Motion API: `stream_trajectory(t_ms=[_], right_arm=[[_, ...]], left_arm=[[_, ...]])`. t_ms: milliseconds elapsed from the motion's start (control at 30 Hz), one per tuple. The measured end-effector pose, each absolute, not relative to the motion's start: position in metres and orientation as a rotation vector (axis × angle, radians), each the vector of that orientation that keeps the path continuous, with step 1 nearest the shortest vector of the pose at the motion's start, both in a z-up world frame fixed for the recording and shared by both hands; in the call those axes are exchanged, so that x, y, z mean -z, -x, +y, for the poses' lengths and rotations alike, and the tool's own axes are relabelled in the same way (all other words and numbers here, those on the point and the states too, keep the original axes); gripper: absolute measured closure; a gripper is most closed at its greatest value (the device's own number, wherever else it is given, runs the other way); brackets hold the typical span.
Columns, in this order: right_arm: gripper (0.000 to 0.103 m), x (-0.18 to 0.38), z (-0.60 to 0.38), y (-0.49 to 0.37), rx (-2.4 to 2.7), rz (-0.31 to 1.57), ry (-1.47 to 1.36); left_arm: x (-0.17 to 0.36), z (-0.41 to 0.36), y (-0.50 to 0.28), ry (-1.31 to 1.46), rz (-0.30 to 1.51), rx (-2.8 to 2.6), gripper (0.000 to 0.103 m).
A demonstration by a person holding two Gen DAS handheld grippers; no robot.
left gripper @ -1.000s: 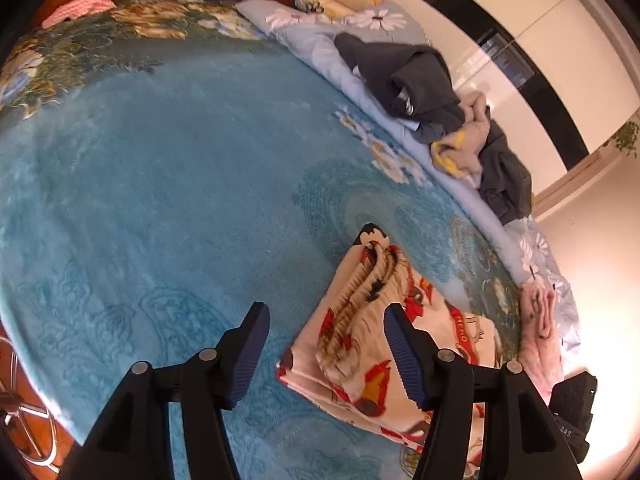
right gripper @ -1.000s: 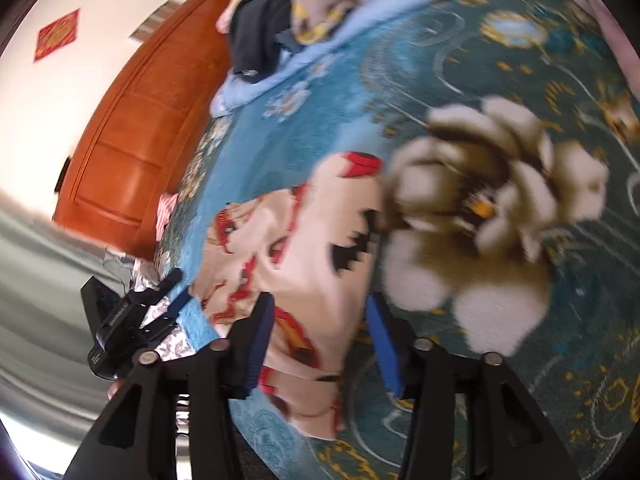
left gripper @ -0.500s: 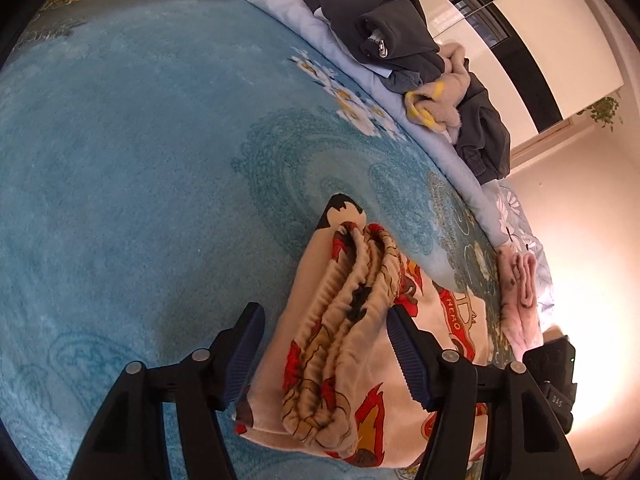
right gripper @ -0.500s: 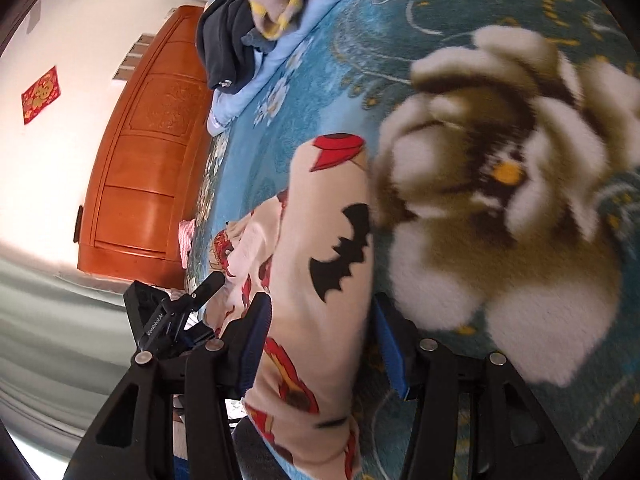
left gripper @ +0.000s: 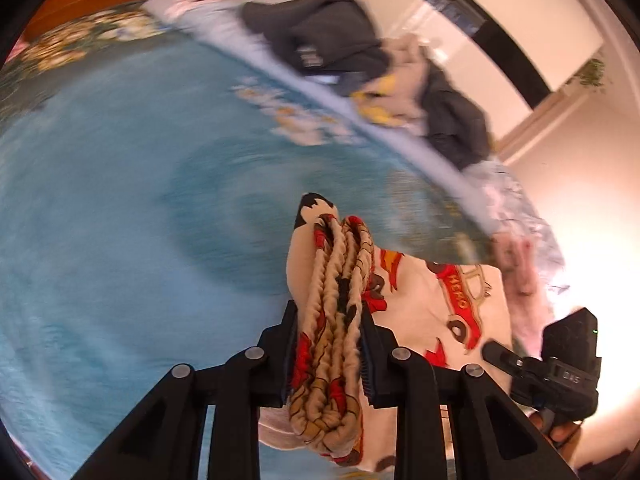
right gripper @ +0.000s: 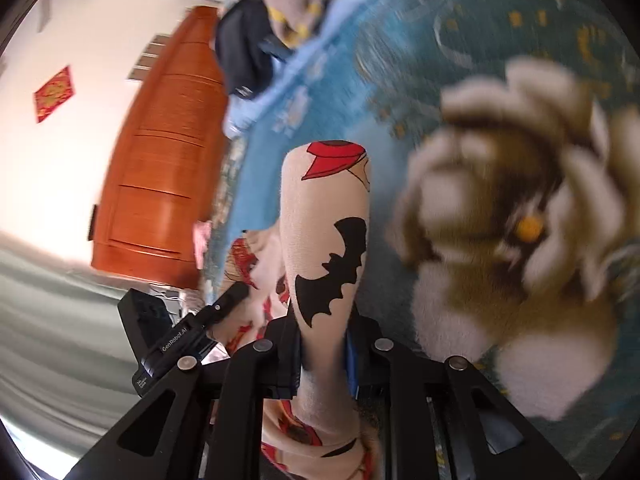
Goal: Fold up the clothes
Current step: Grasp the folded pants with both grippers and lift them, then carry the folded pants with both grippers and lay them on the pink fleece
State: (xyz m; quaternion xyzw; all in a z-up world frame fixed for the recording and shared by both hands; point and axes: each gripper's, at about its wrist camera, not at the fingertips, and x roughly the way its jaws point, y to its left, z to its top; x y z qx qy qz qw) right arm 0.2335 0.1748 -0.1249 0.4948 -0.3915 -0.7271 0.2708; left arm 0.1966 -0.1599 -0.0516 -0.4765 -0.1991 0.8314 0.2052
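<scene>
- clearly clamped, both sides: left tool pinched on the ribbed, bunched edge of the garment, right tool pinched on a smooth folded edge with the bat print.
- garment hanging between the two tools, apparently lifted just above the bed; cannot tell whether its lower part touches the blanket.
- risk one: thick stacked layers in the left grip, so possible slipping of the inner layers while the outer ones hold, from uneven pressure across the bunch.
- risk two: fold coming apart in the air, from pulling the tools apart or moving them at different speeds; blur in both views suggests a fast move, which adds swing to the loose cloth.
- risk three: dragging a trailing hem over the plush blanket, catching and rolling it under, from carrying too low.
- risk four: landing crooked or too near the bed edge close to the pink cloth, from setting one side down before the other.
- risk five: crowding the dark clothes piled at the far side, if carried that far.
- safest judged course: level, slow, both tools together, letting go only once flat on the bed.
</scene>
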Motion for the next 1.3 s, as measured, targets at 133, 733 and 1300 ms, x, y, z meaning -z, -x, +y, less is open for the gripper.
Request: stream_trajectory(t_ms=[133,733,1300], right_arm=[[0.085,0.089,0.231,-0.236,2.038,-1.013,-1.24],[0.085,-0.043,0.557,-0.243,2.549,-0.797,-1.116],[0.085,0.047,0.623,-0.221,2.529,-1.062,-1.275]], left_arm=[[0.023,-0.086,-0.184,1.247,-0.535,-2.2,0.075],[-0.029,0.269,-0.133,1.228,-0.275,-1.858,0.075],[0.018,0.288,-0.126,1.358,-0.041,-1.878,0.063]])
